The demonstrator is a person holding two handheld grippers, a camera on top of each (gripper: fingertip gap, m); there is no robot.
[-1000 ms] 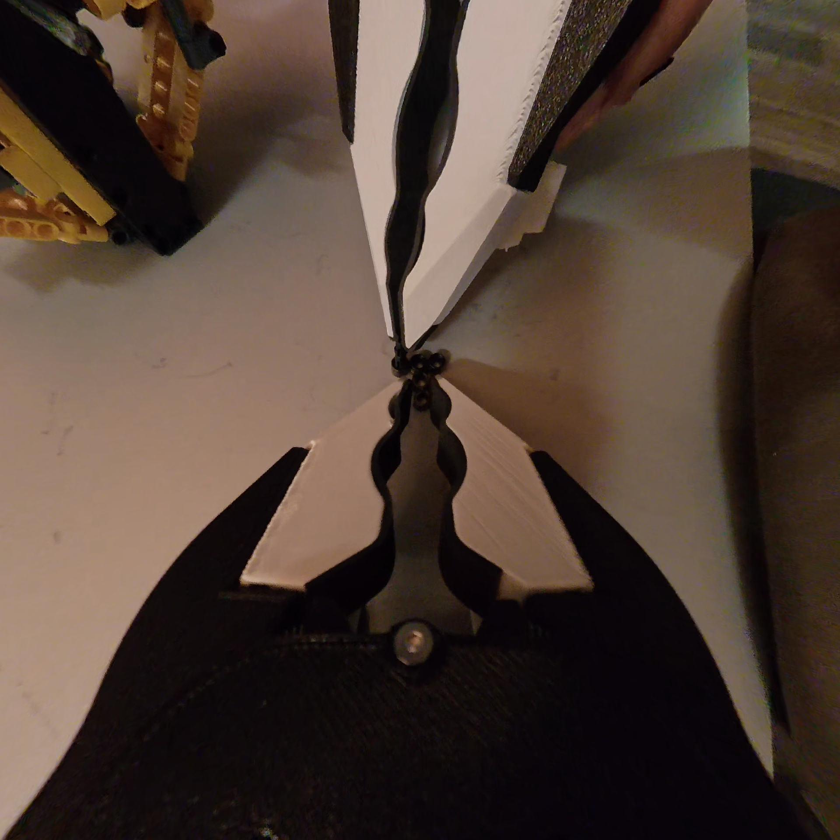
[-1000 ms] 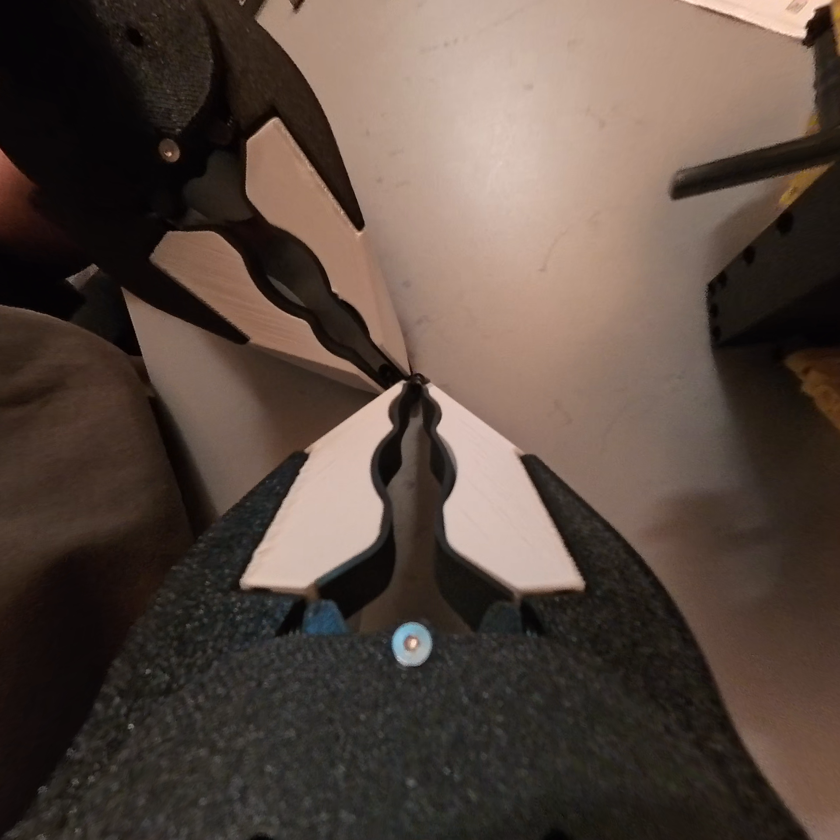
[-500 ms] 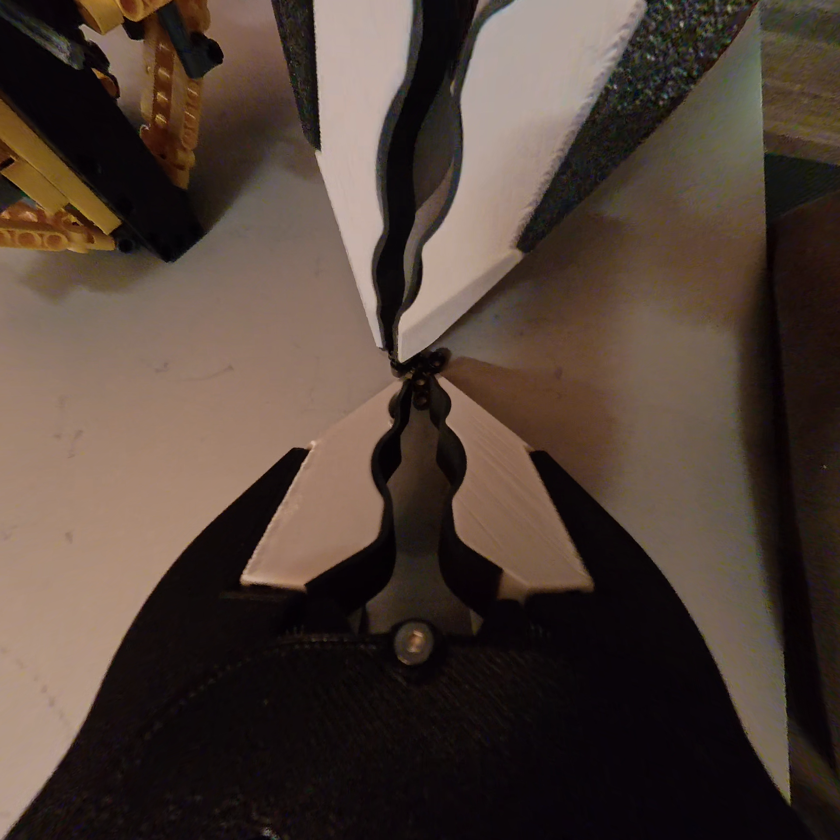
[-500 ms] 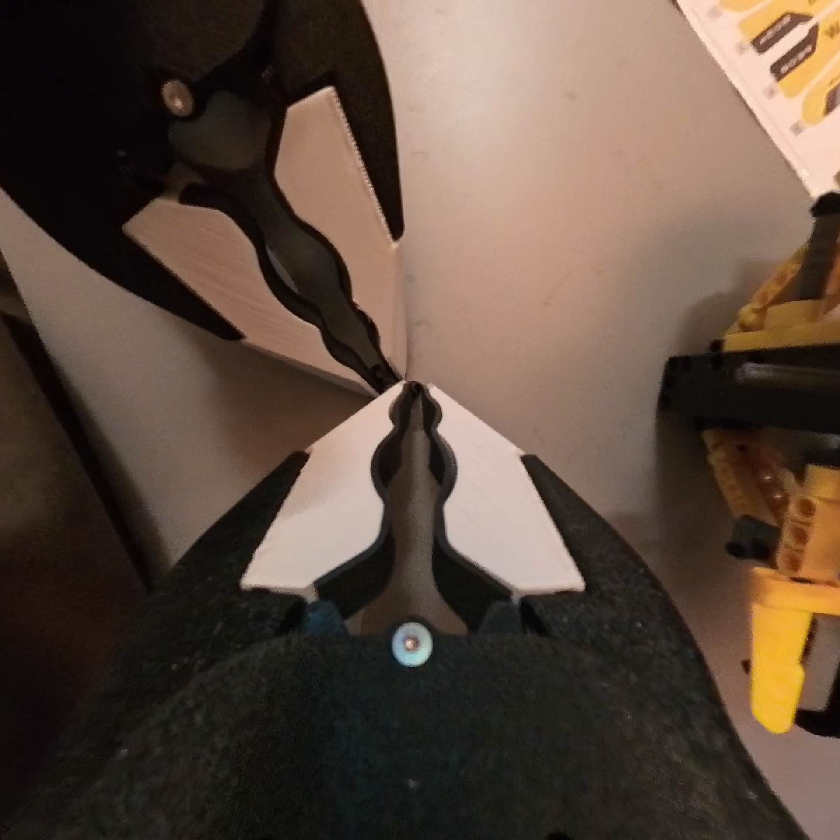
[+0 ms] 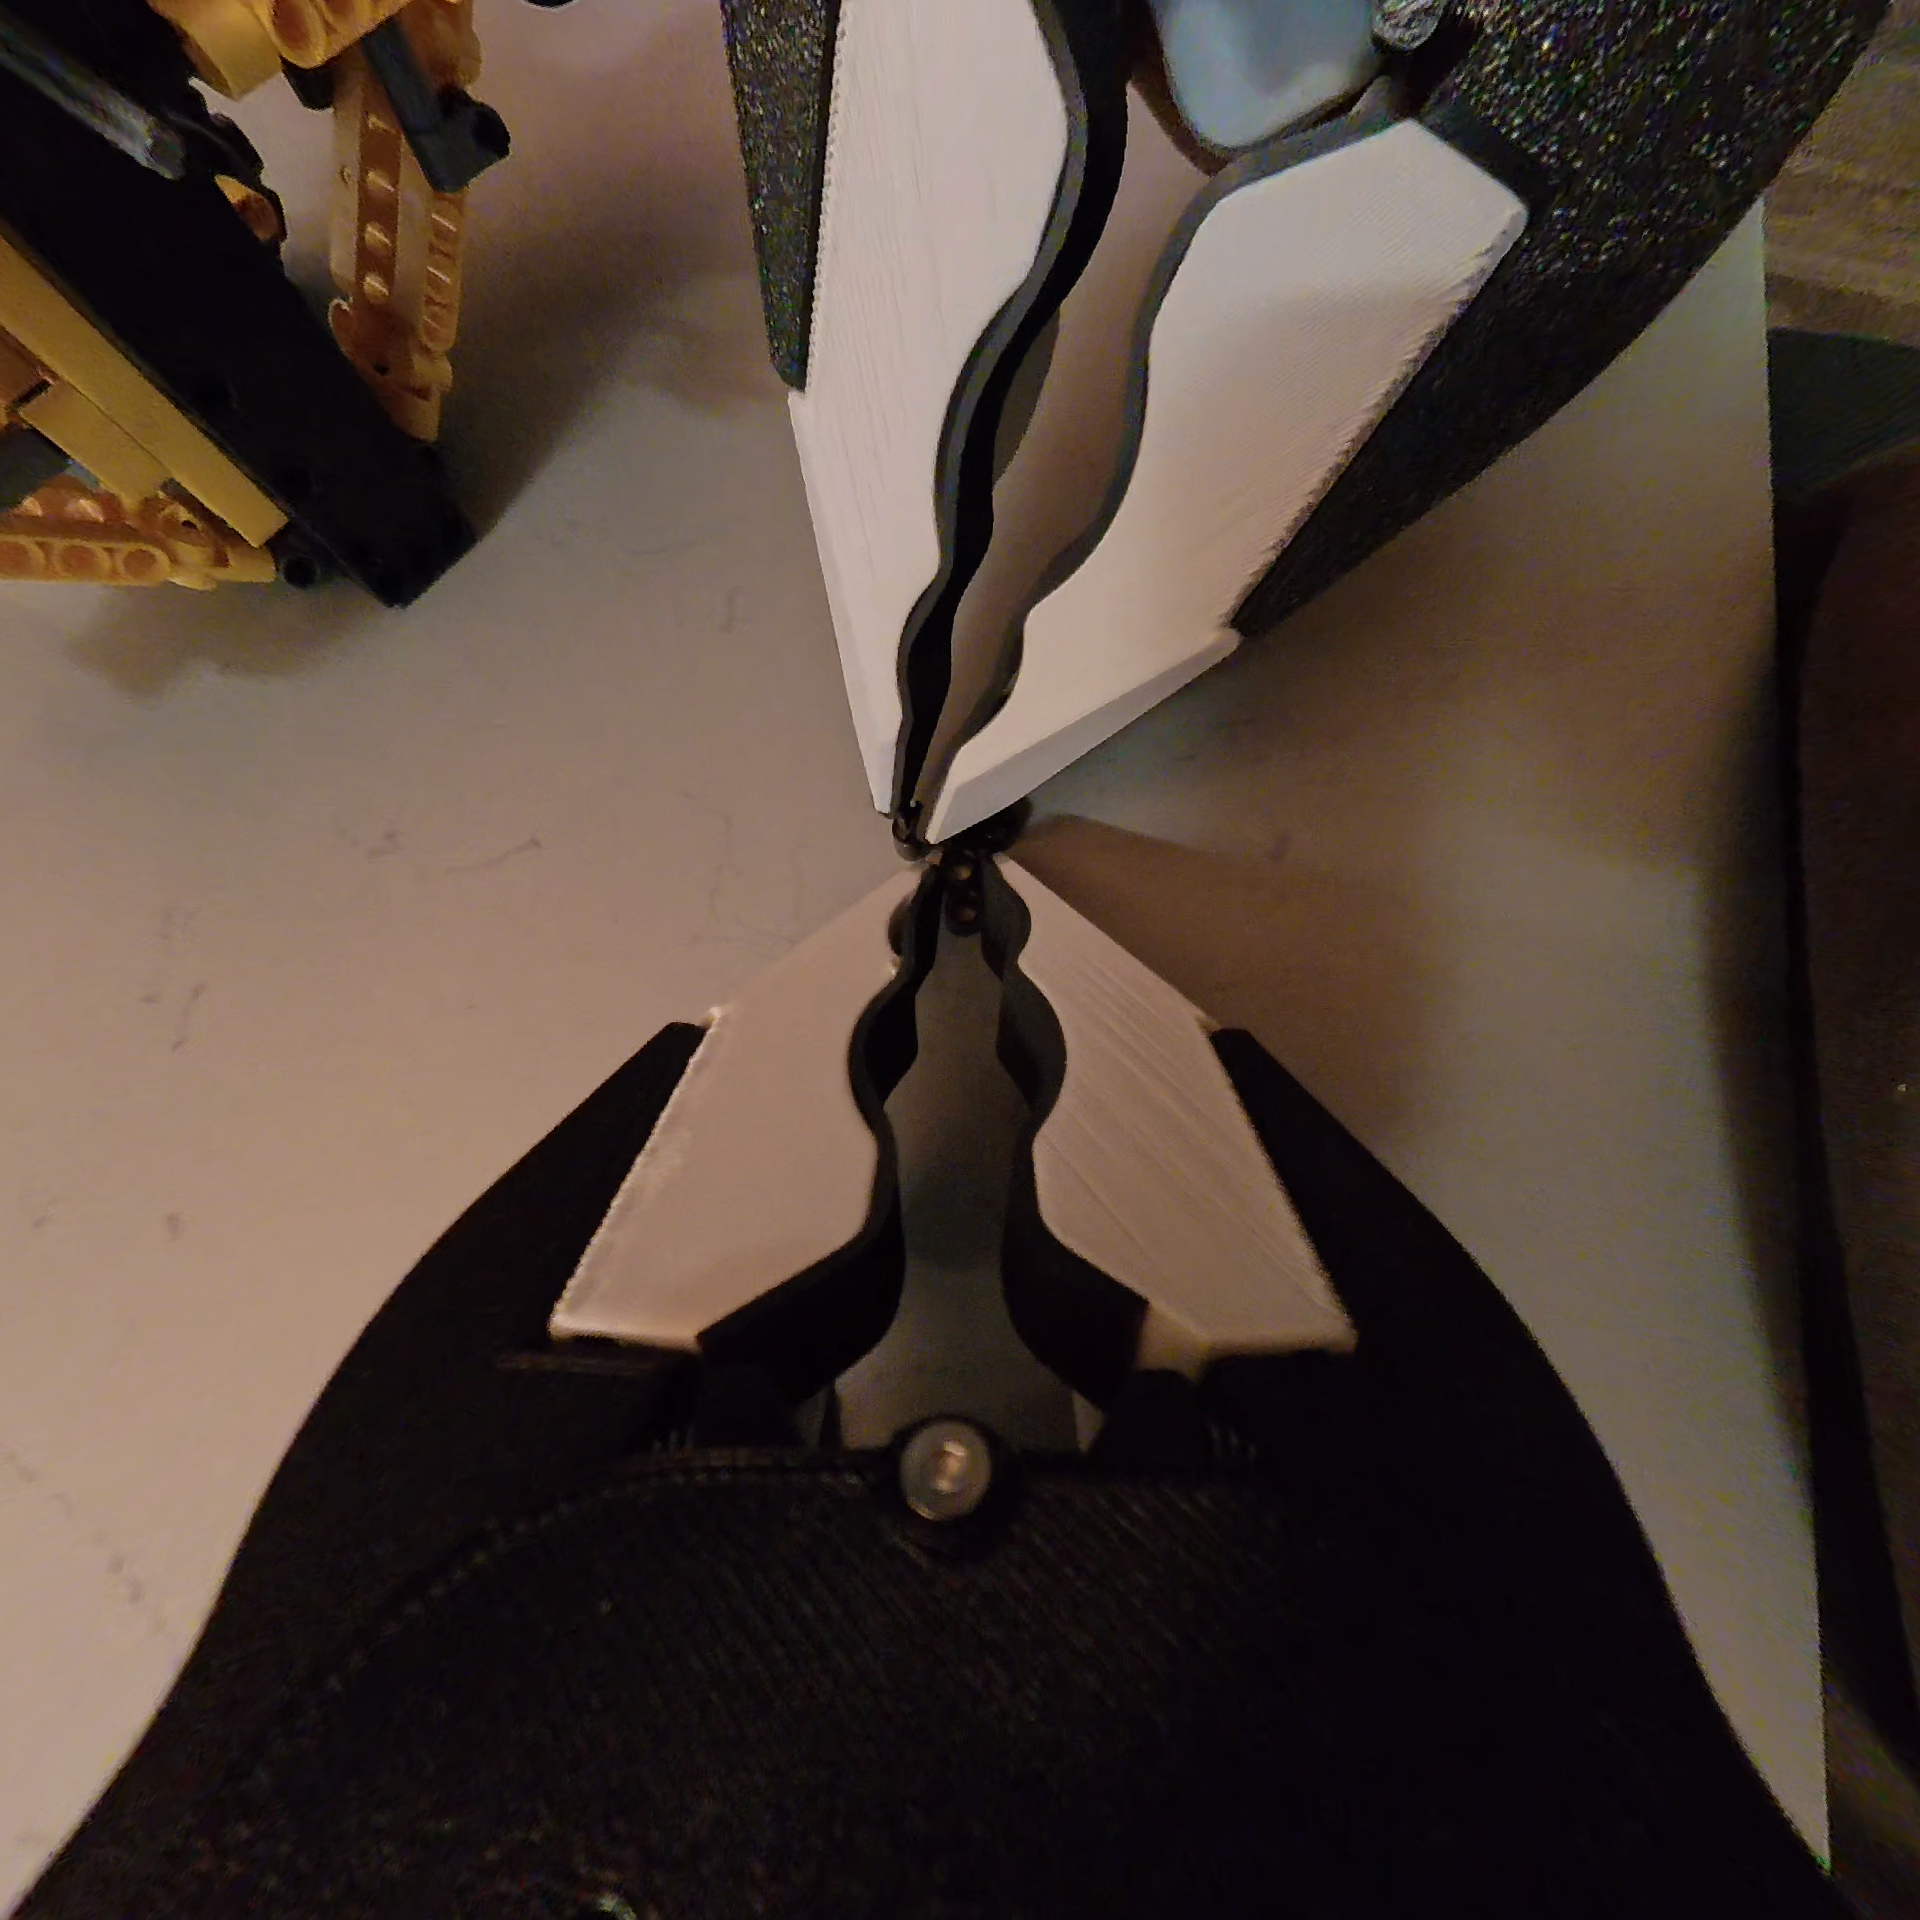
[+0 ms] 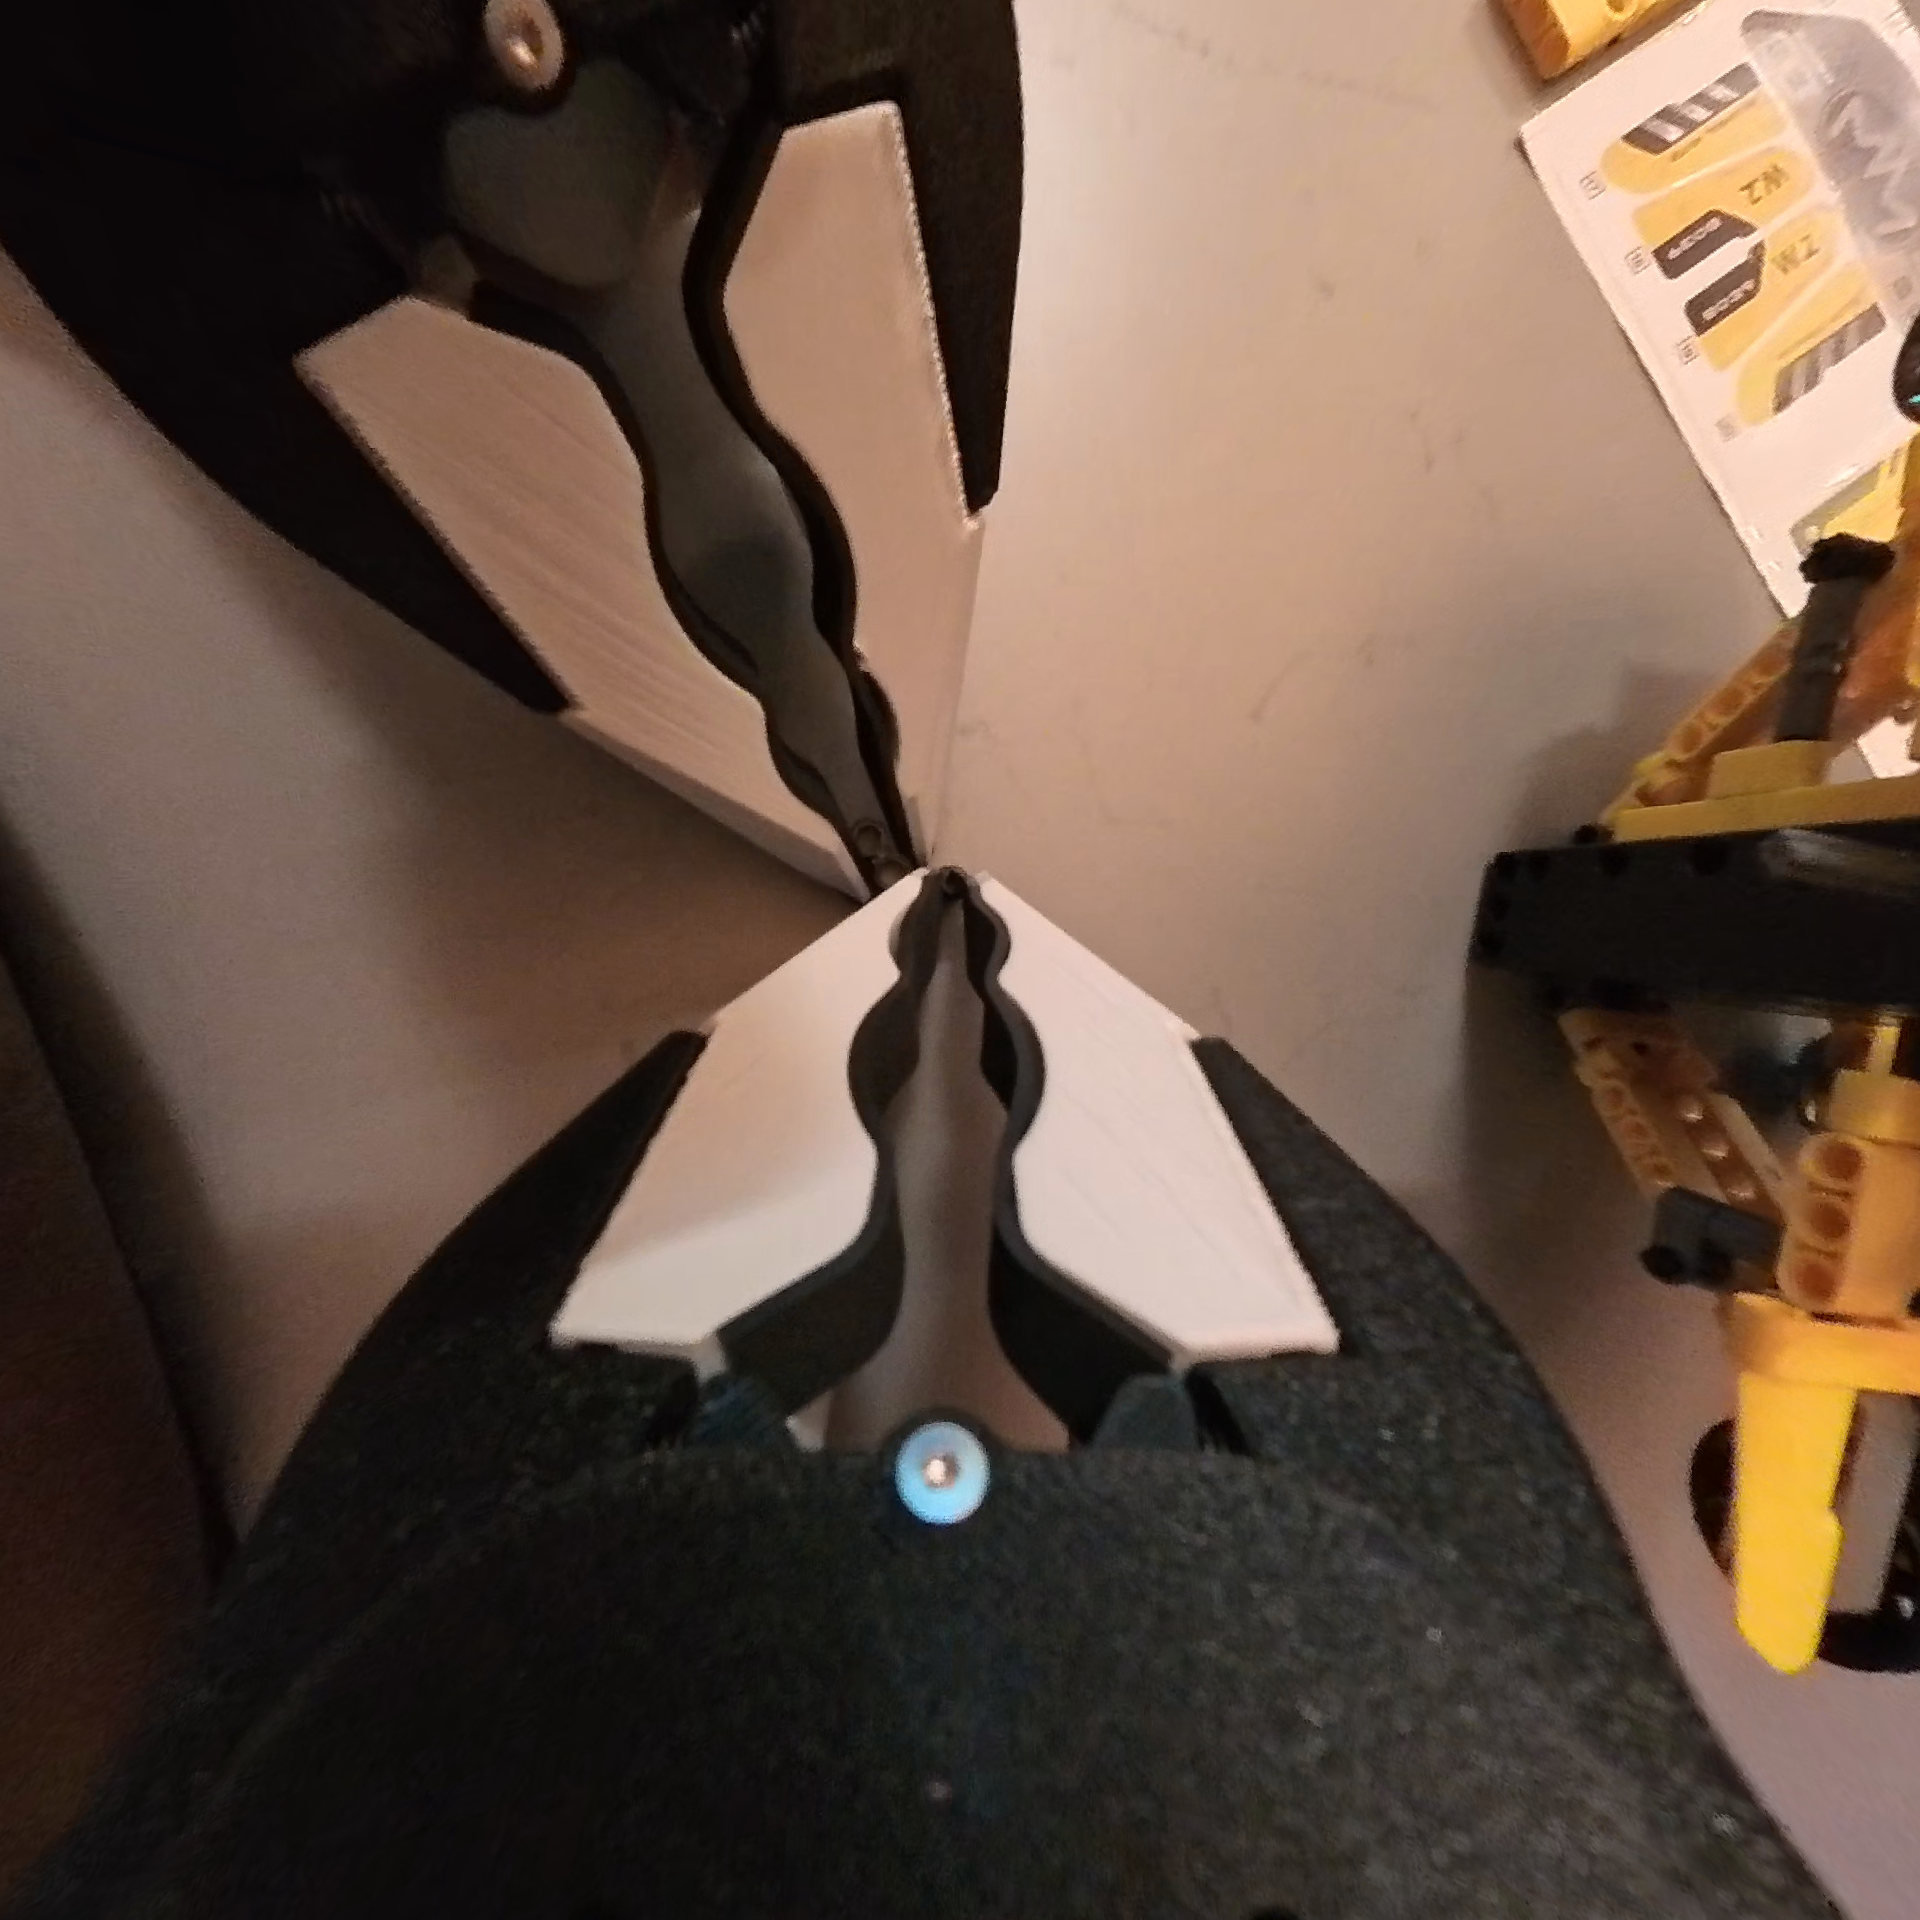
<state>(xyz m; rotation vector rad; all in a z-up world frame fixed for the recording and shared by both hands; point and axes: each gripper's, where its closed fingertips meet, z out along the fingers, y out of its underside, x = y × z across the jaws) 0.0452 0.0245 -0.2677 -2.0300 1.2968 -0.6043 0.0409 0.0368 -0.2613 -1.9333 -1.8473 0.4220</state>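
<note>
My left gripper is shut on a small black toy piece with holes, held just above the white table. My right gripper comes in from the top of the left wrist view. It is shut, and its tips pinch the near end of the same black piece. In the right wrist view my right gripper meets the left gripper tip to tip, and only a sliver of the black piece shows. Most of the piece is hidden between the pads.
A yellow and black toy brick model stands at the far left of the table; it also shows at the right of the right wrist view. A sticker sheet lies behind it. The table's edge runs close on the right, with dark fabric beyond. The tips of both grippers are at nearly the same place.
The right gripper has swung round and tilted while staying tip to tip with the left; the model and sticker sheet have come into its view. Both grippers stay shut.
</note>
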